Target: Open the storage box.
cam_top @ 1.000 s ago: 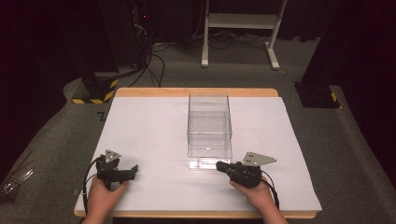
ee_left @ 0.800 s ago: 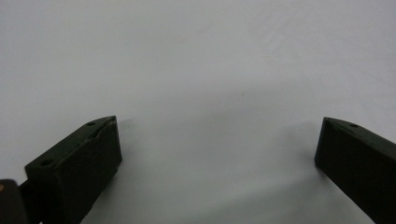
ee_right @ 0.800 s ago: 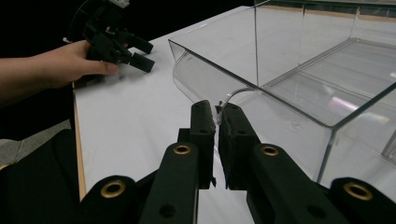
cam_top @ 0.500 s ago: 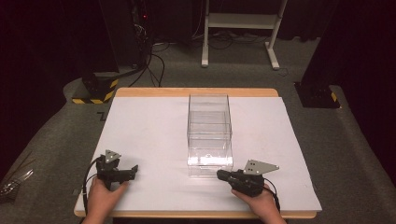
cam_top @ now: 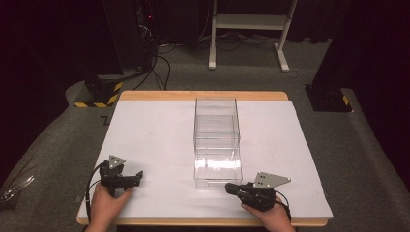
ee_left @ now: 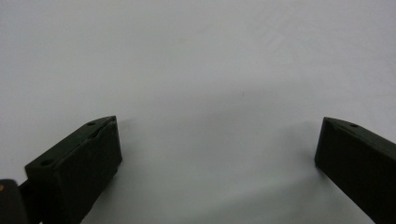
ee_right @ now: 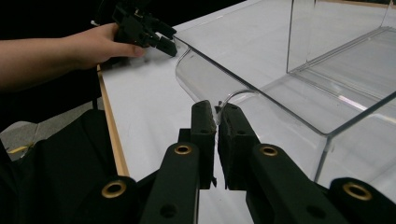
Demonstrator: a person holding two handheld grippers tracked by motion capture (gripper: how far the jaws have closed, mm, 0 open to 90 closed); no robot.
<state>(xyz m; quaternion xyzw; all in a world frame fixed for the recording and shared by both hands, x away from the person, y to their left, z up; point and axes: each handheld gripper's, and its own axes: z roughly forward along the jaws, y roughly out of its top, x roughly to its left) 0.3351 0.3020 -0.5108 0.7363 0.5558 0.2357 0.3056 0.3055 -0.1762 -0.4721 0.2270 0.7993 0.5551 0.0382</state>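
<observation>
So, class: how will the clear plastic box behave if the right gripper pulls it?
The clear box looks rigid, thin-walled and empty, so probably light. On the smooth white table cover it should slide rather than tip. The right gripper pinches its lip.

The high view looks forward and down from above the person's side, taking in the whole bench (cam_top: 145,125) mid-frame and the floor beyond at the top. The left gripper view sits very close over the white surface, facing down at it. The right gripper view rides low, looking across the bench (ee_right: 140,98) past the clear box (ee_right: 299,88); it shares with the high view this box (cam_top: 217,140) and the left gripper (ee_right: 161,39), upper left.
</observation>
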